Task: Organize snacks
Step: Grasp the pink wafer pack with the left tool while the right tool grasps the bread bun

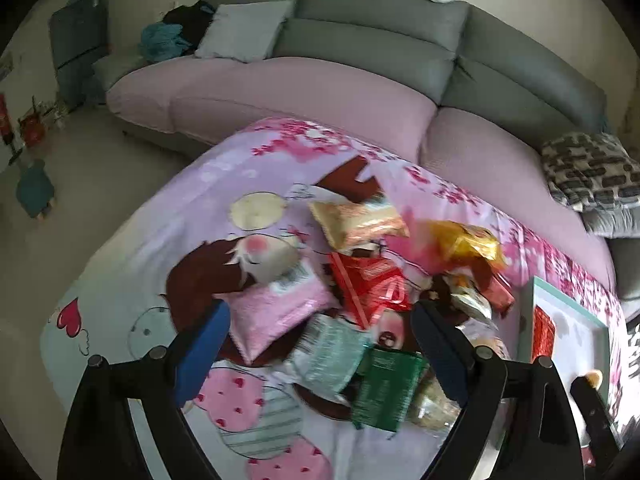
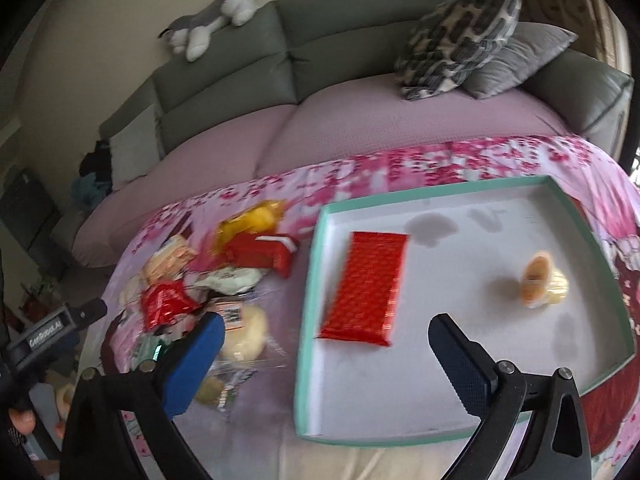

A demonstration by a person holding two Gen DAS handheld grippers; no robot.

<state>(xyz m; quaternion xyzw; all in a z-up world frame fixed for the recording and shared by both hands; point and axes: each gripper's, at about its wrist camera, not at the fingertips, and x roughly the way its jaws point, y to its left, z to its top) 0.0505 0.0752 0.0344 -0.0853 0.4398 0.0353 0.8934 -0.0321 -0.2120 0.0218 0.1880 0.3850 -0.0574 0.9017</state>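
We hold both grippers with jaws wide and empty. Our left gripper (image 1: 320, 344) hangs nearest the snack pile (image 1: 372, 280), just ahead; the right gripper (image 2: 326, 356) faces the tray (image 2: 440, 196), its red packet (image 2: 366, 286) lying lengthwise away from us

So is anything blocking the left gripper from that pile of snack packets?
Nothing visible: the left gripper hangs open right over the snack pile, and the tray beside it has bare floor left.

I see soft, dim daylight from the far right — faint shadows inside the tray (image 2: 448, 208). Both fisheye views bend hard at their dark rims, and the snack pile (image 1: 372, 280) smears with blur.
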